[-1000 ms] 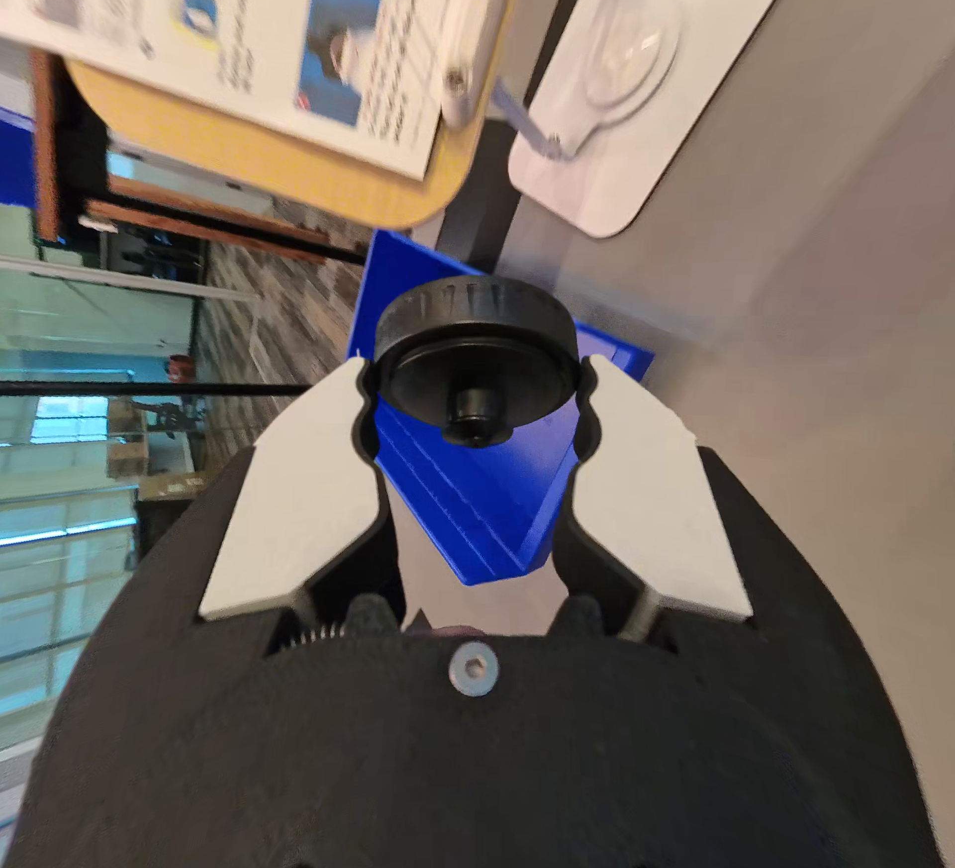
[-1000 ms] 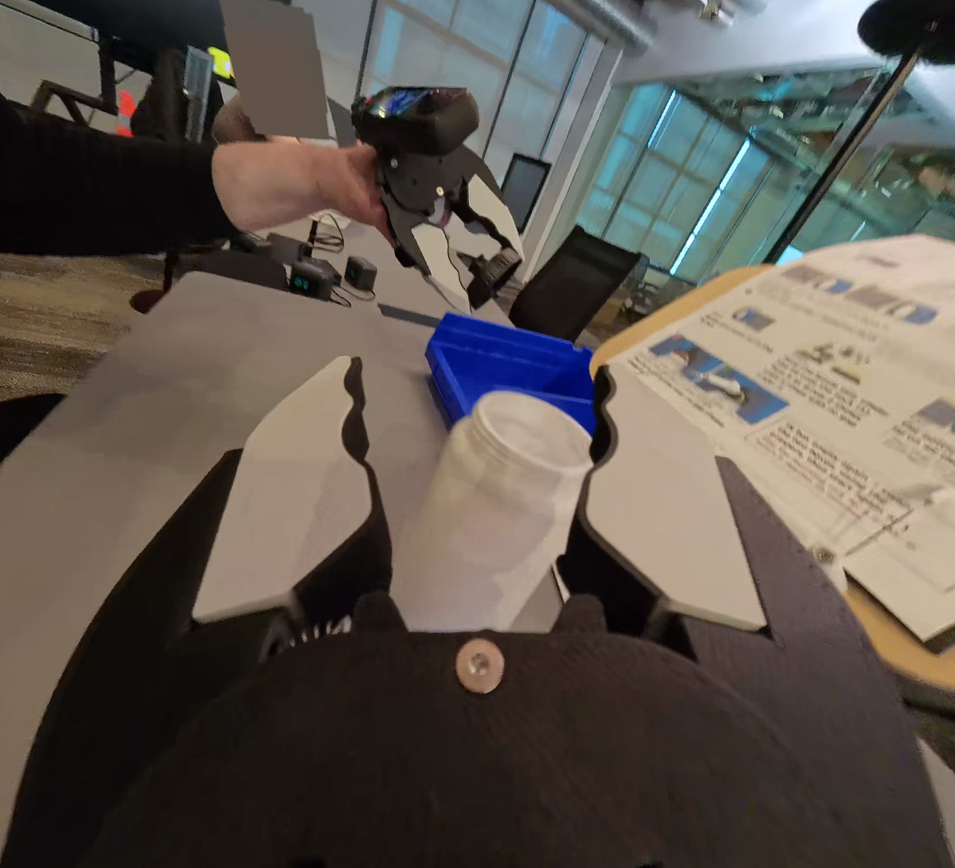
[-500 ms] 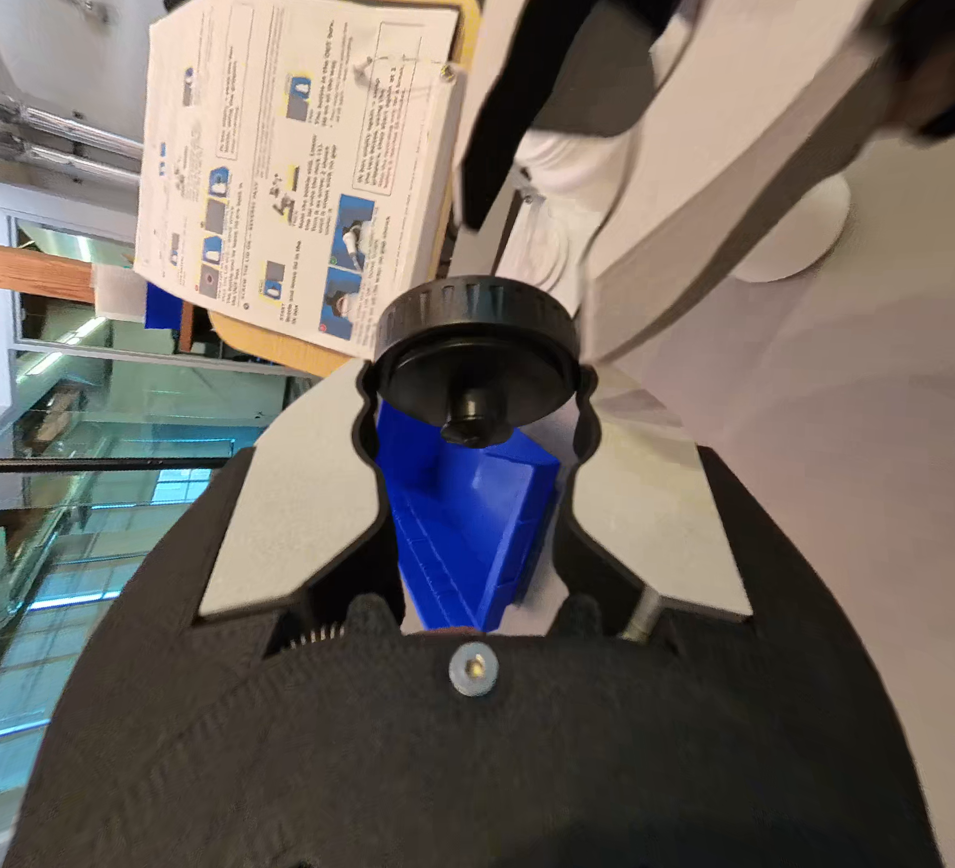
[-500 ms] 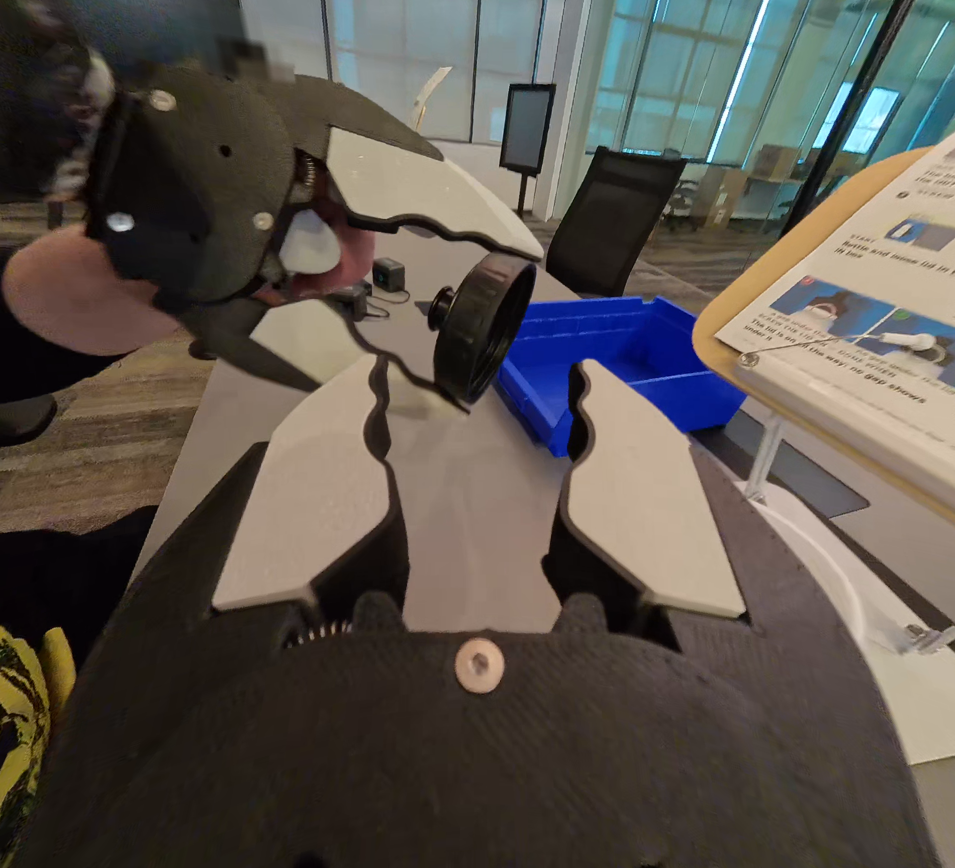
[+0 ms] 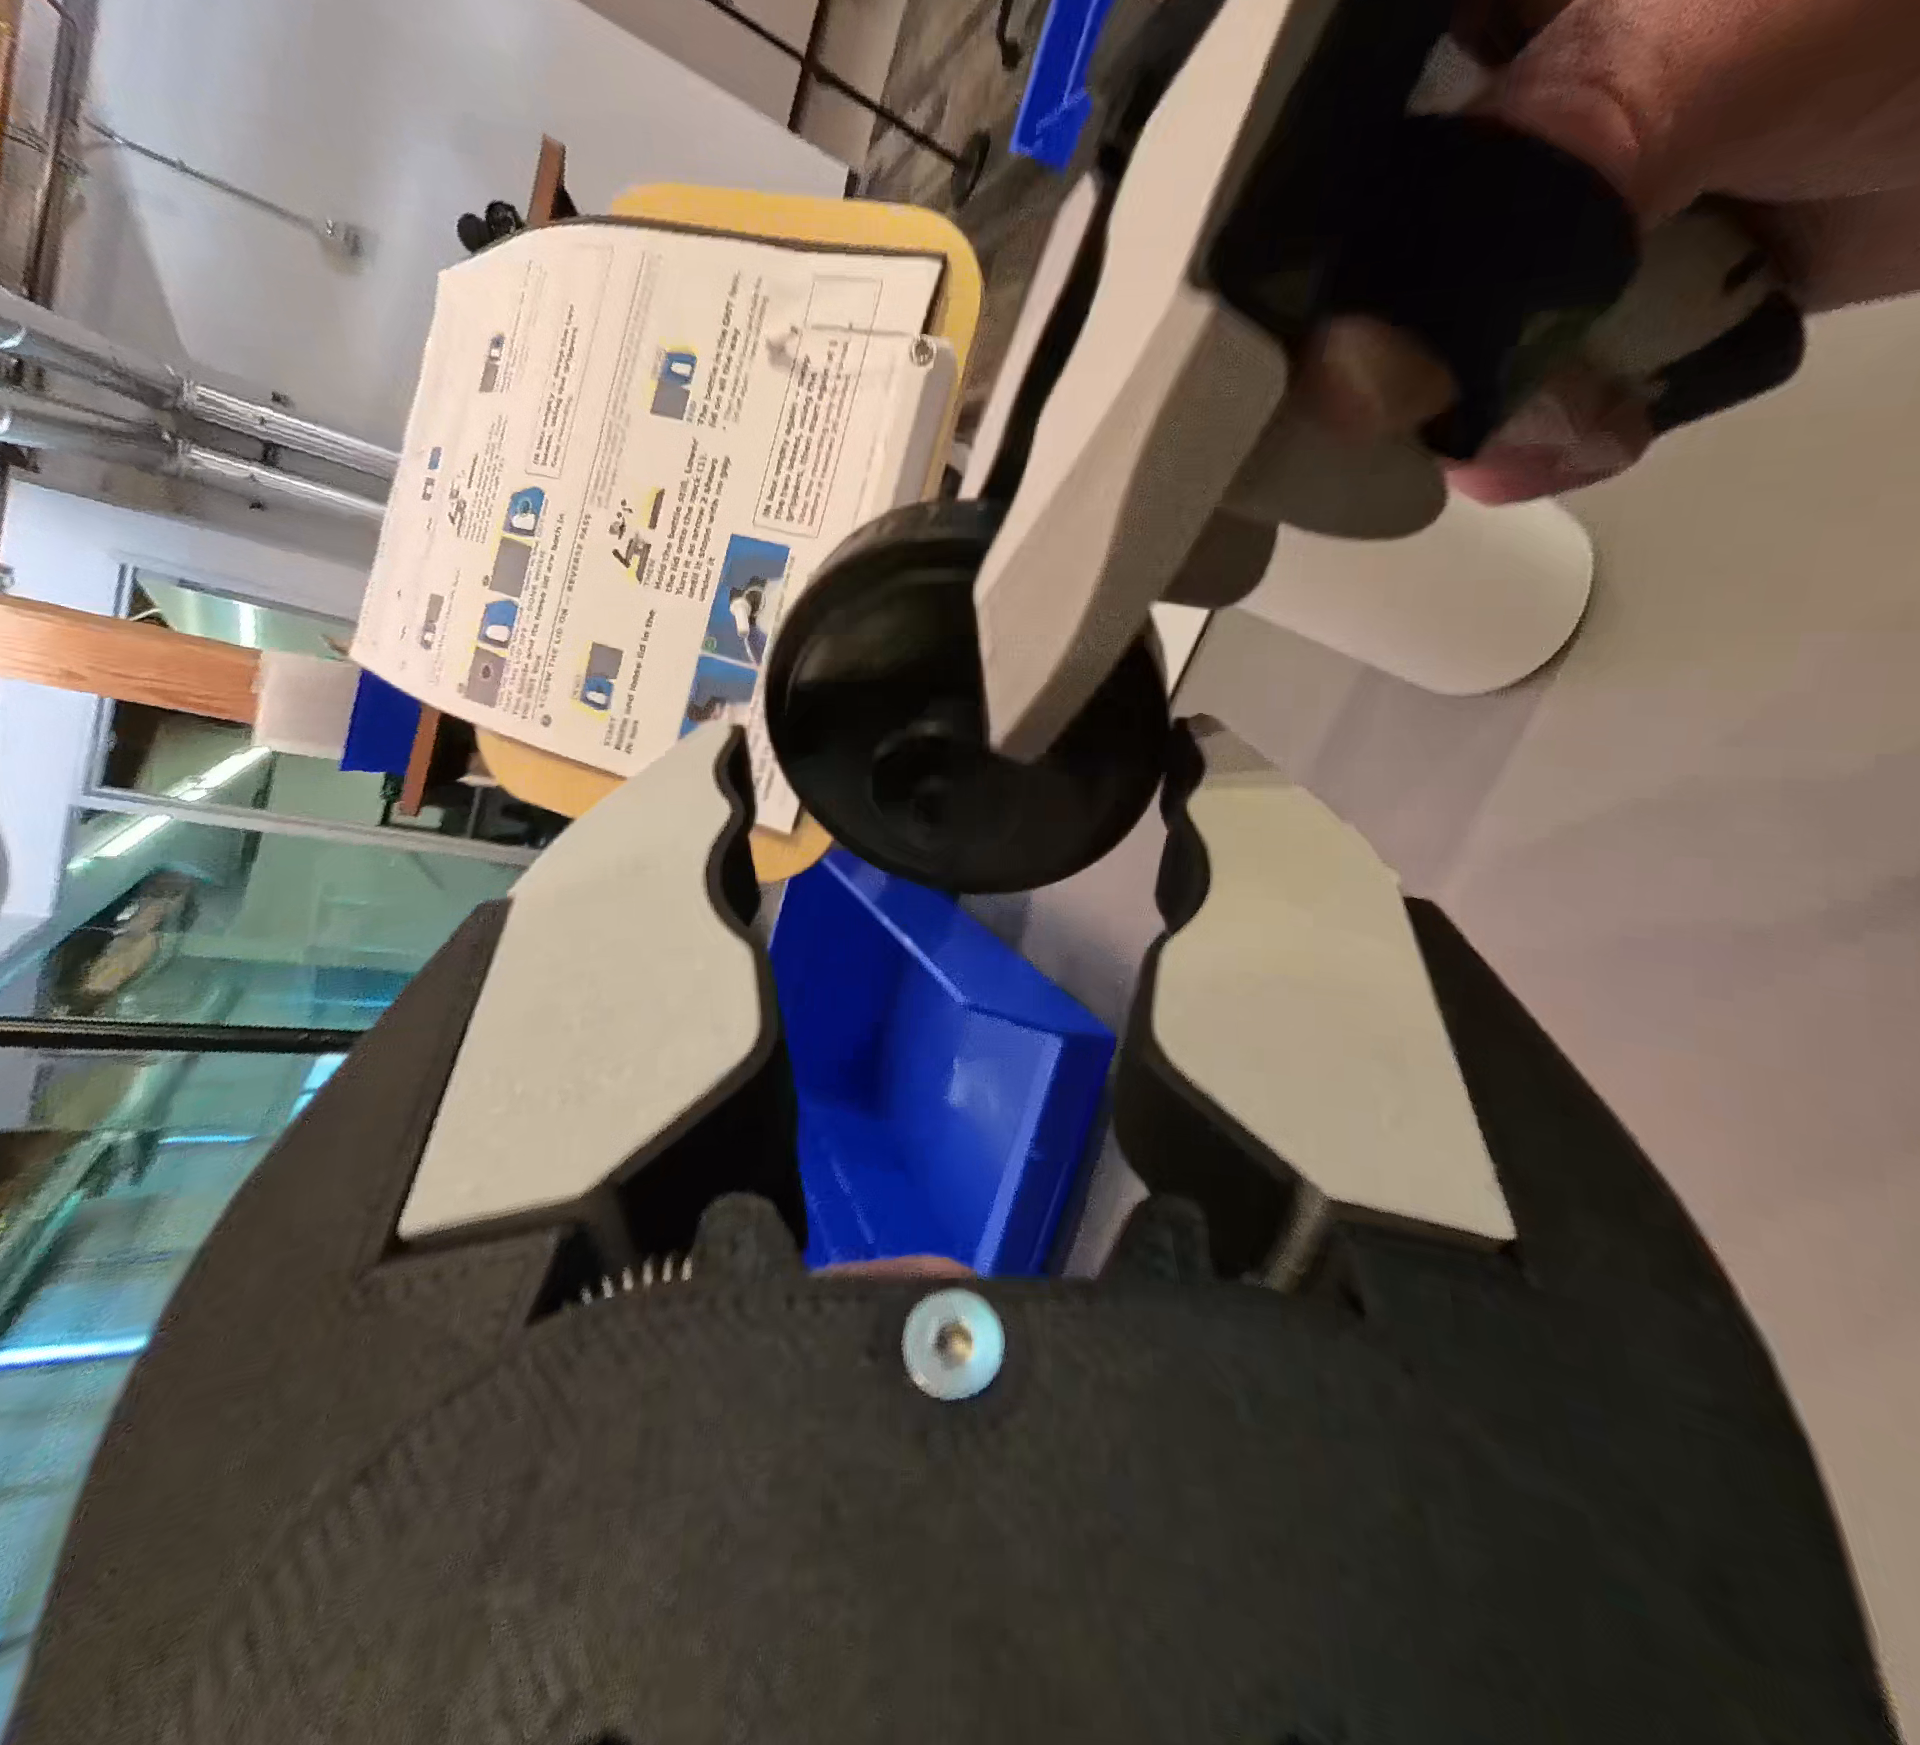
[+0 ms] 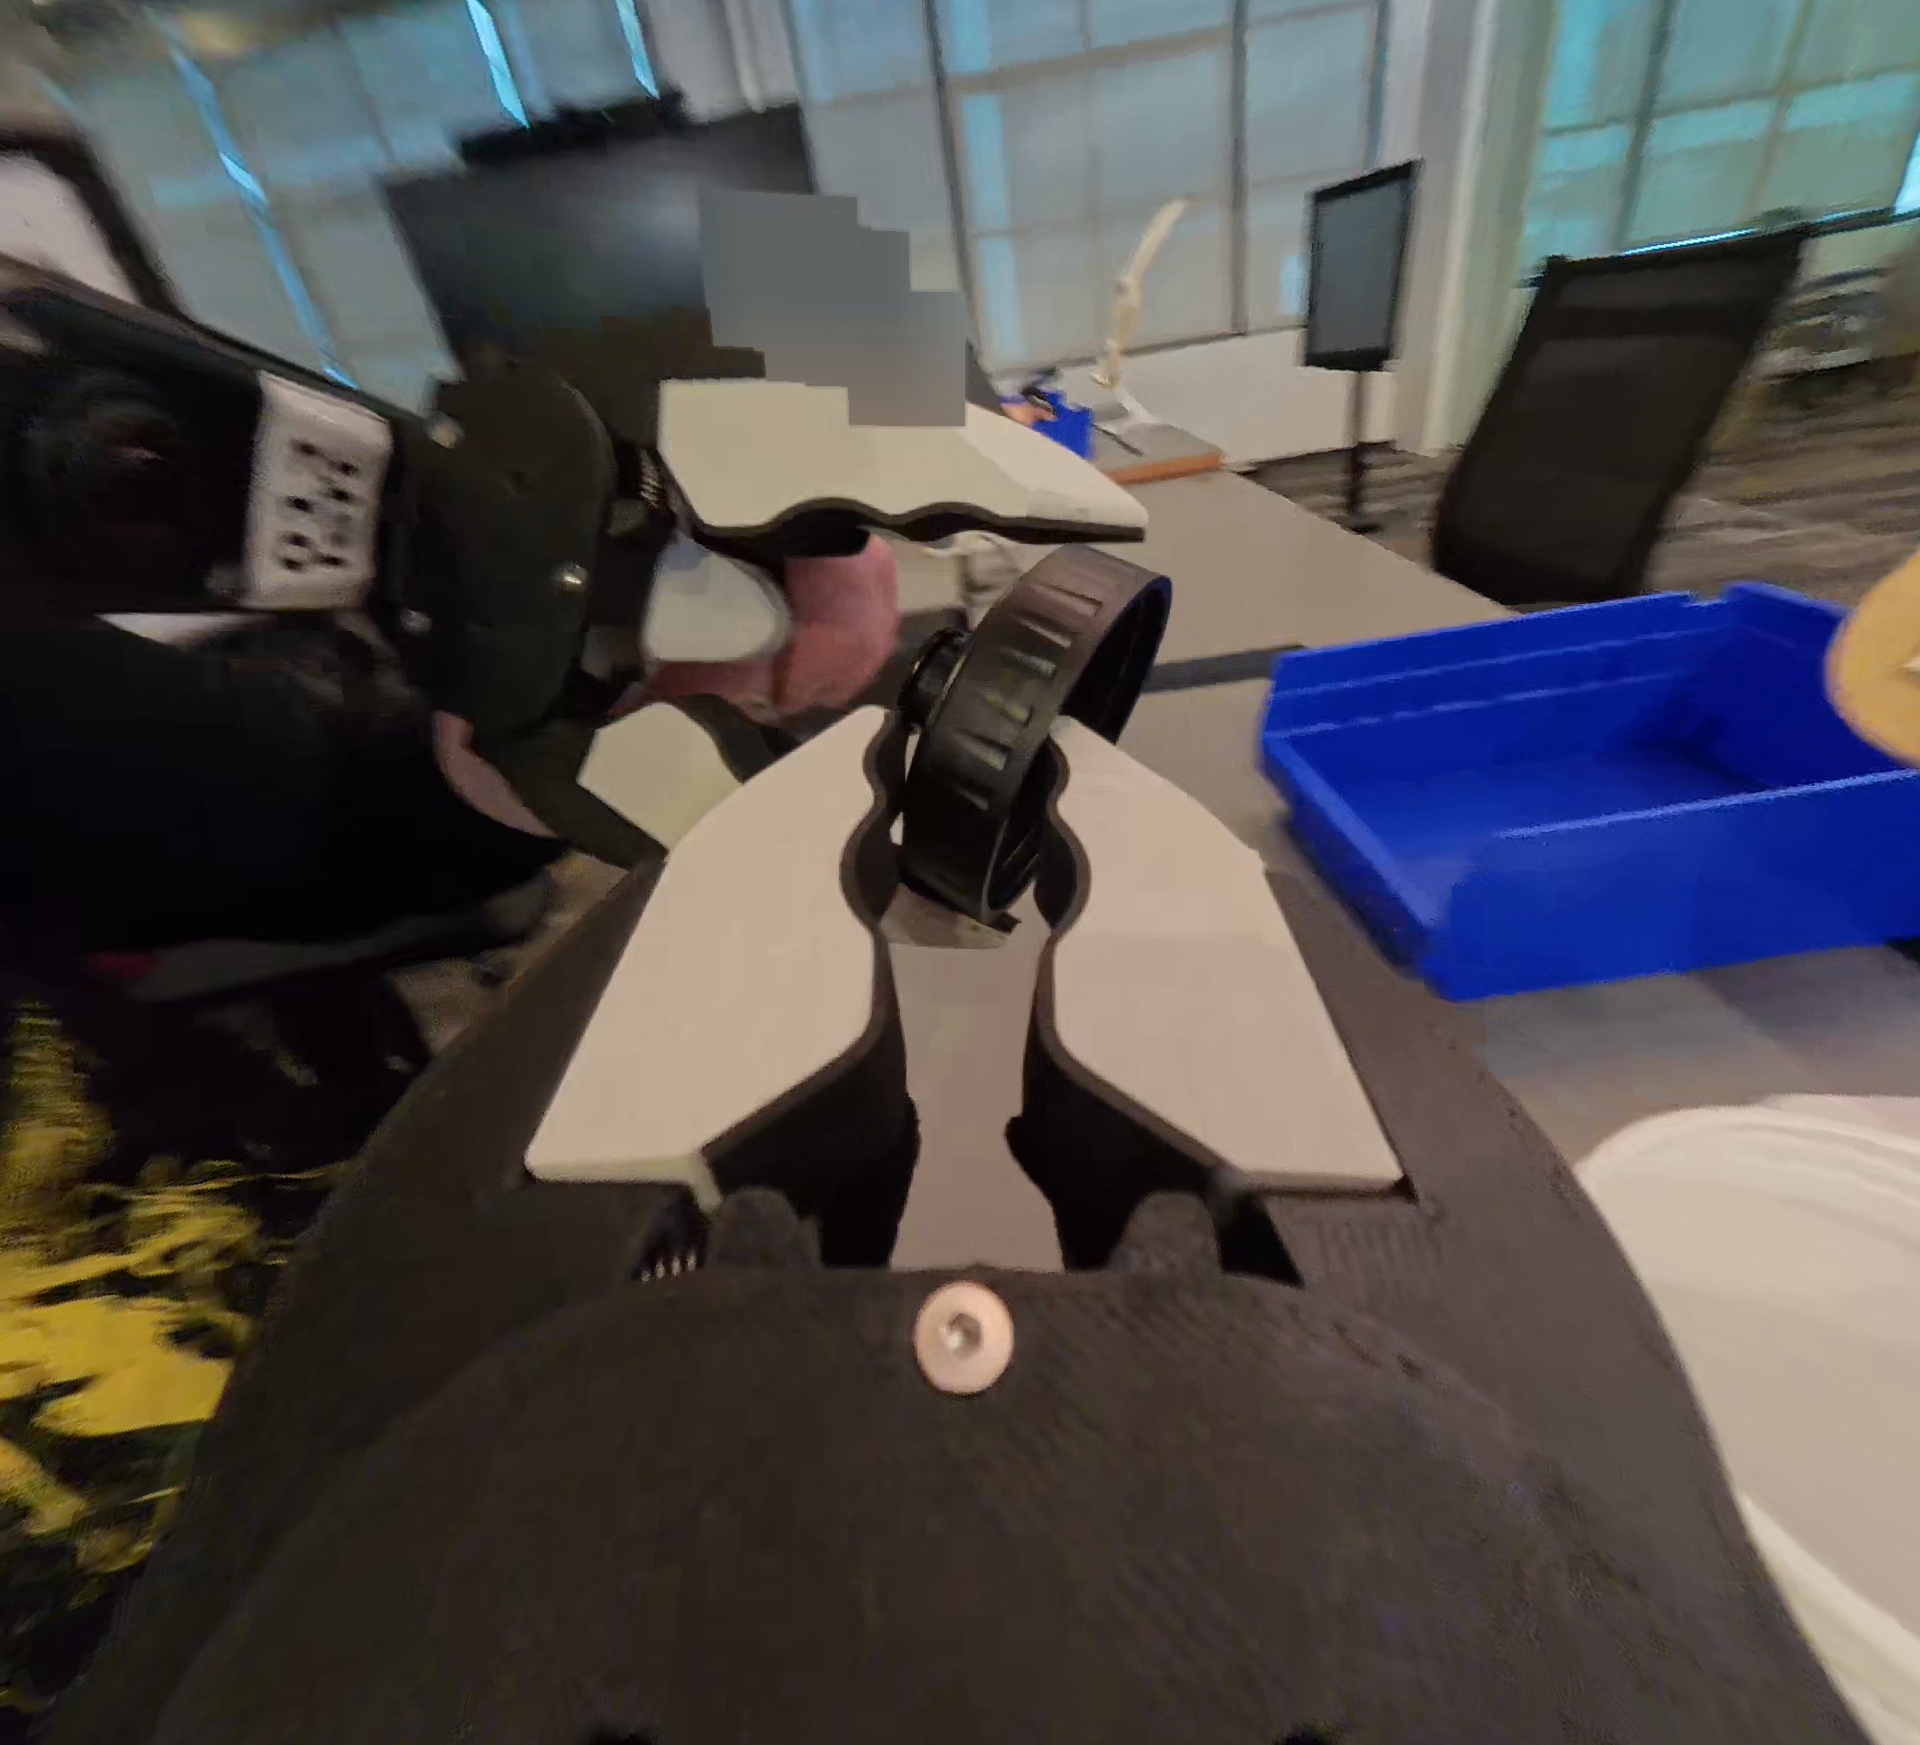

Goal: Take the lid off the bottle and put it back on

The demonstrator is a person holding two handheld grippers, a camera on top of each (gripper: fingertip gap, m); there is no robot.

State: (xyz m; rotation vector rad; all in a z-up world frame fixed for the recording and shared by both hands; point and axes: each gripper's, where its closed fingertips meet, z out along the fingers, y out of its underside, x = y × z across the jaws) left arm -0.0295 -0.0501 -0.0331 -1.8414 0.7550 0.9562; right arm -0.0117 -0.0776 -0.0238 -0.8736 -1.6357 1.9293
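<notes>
The black lid (image 6: 1013,739) is up in the air above the grey table (image 5: 1714,864), just beside the blue bin (image 6: 1579,802). The right gripper (image 6: 966,760) has closed its two grey fingers (image 6: 758,947) on the ribbed edge of the lid, so the lid stands on its side with its little knob pointing away from the bin. In the left wrist view the left gripper (image 5: 956,760) is wide open around the lid (image 5: 914,760): one finger (image 5: 623,968) has a clear gap to the lid, and I cannot tell if the other one touches it. One right finger (image 5: 1101,490) lies across the face of the lid there. The white bottle (image 5: 1444,594) stands on the table with no lid on, on the far side of the lid from the bin, partly hidden by the person's hand (image 5: 1704,85). A yellow board with a printed sheet (image 5: 644,490) stands just beside the bin. Half a second ago the left gripper was squeezing the lid and the right gripper was open and apart from it. Now the right one grips the lid and the left one has let go. A second ago the right gripper had its fingers around the bottle.
</notes>
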